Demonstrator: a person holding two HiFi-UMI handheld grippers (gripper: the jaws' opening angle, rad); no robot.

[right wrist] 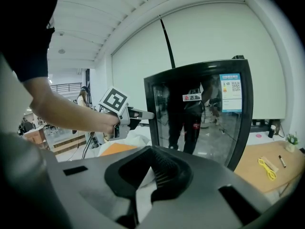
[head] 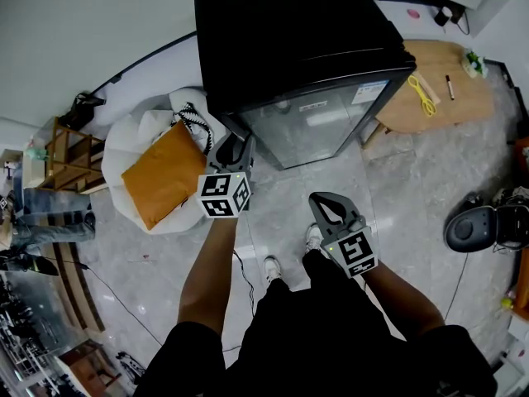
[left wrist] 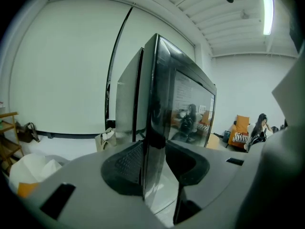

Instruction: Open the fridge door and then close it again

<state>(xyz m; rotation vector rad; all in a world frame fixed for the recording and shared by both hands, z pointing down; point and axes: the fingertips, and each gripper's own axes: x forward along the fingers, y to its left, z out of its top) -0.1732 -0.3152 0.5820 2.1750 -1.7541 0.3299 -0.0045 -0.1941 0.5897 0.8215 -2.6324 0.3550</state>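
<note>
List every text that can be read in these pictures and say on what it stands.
"志高": red label on the black glass fridge door.
Blue-and-white sticker with QR code, same door: print too small to read.

A flat orange-brown package (head: 165, 184) is lying on a crumpled white plastic bag (head: 134, 135). Yellow-handled scissors (head: 422, 95) and a black marker pen (head: 449, 87) are resting apart on a low wooden table (head: 463, 106).

Lab-like workroom: bare white walls (head: 74, 31), ceiling strip light (left wrist: 268, 13), floor cable (head: 116, 300), wooden shelf (head: 70, 151), low table (head: 446, 98).
</note>
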